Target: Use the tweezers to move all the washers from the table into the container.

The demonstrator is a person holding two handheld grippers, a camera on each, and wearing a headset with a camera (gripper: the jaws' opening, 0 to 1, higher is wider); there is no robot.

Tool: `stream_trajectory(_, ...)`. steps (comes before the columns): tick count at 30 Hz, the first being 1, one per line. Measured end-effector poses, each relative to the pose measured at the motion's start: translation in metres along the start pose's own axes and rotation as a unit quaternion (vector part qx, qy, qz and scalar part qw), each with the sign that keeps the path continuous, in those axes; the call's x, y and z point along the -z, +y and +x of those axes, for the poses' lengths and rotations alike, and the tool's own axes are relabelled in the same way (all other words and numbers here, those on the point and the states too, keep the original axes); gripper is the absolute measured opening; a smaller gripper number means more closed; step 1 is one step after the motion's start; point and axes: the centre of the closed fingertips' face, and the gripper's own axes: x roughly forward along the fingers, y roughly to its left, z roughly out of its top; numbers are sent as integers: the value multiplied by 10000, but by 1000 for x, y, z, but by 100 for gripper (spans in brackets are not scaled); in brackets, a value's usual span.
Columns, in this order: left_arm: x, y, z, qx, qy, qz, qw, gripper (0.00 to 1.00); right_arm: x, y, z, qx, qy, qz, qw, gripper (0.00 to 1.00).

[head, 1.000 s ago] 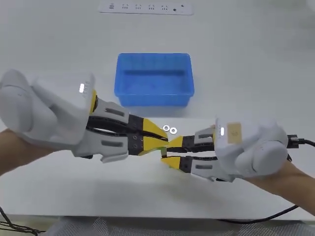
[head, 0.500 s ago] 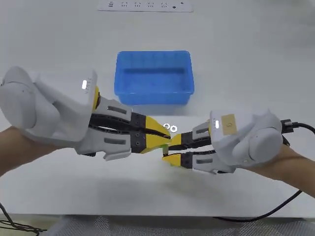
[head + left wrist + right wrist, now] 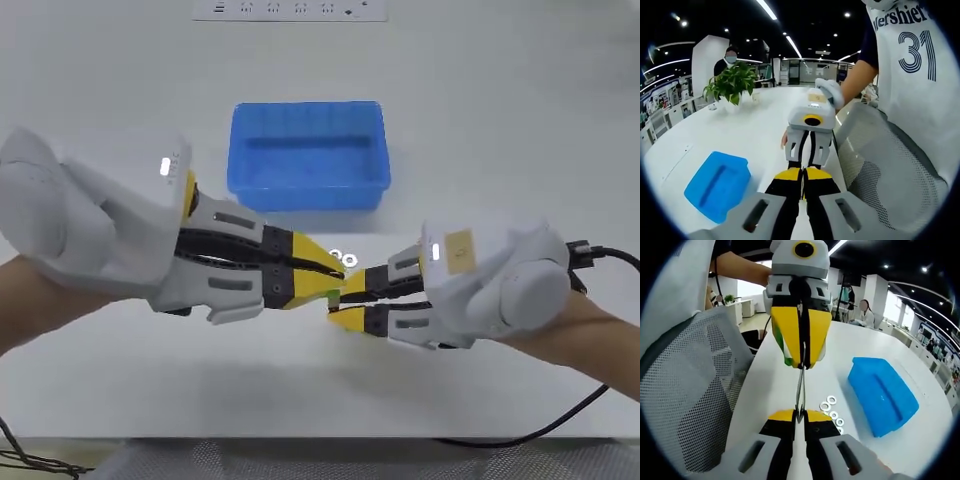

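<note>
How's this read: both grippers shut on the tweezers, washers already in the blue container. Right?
Not the washers: they lie on the table beside the blue container, not in it, as the right gripper view shows. The left gripper and right gripper are both shut on the tweezers.

Slim tweezers (image 3: 800, 385) aloft; silver washers (image 3: 833, 414) clustered near blue container (image 3: 308, 190).

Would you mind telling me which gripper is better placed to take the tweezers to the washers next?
Right, probably. The right gripper and left gripper are both shut on the tweezers, but the washers lie just beside the right one's jaws, the container beyond.
</note>
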Motion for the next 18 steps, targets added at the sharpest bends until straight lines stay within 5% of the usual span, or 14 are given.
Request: stream_trajectory(18,-7,13,-12,-91,43,174,9998,5,-15,-20,2,435,-119,-306,9985,10)
